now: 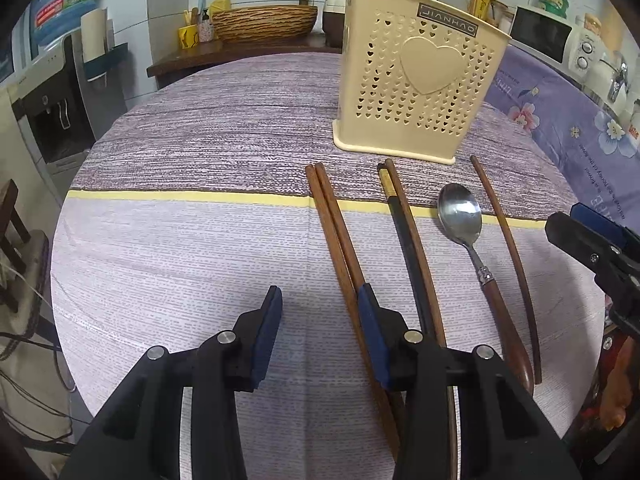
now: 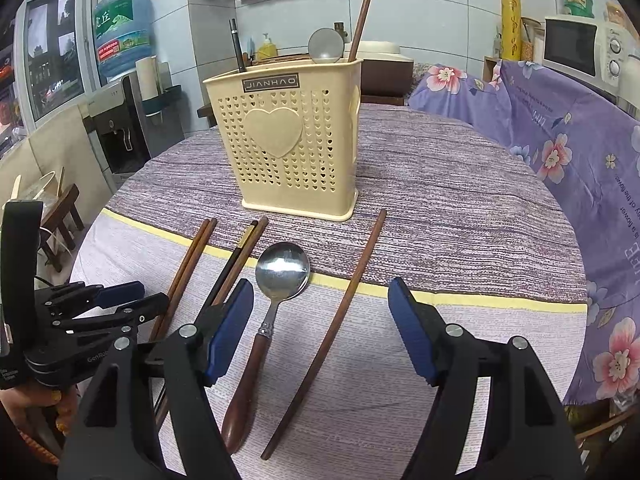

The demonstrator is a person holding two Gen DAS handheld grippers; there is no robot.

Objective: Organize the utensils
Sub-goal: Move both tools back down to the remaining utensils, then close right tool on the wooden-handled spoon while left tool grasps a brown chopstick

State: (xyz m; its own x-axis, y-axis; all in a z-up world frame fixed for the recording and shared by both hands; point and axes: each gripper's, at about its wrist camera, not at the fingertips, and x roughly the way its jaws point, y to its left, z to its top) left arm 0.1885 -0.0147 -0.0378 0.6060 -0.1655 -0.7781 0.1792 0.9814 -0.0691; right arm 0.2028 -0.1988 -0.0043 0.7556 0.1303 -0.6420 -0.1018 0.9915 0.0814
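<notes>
Pick-up step. Left gripper stood apart, empty, low centre of frame, right finger touching the brown chopstick pair. Right gripper stood wide, straddling spoon and single chopstick. Holder sat upper centre. Judged next: close on one item.

Bare tablecloth lies open from 7 to 11 o'clock in the left wrist view. The cream holder stands at 1 o'clock, with chopsticks and a spoon lying in a row before it, narrow gaps between them.
</notes>
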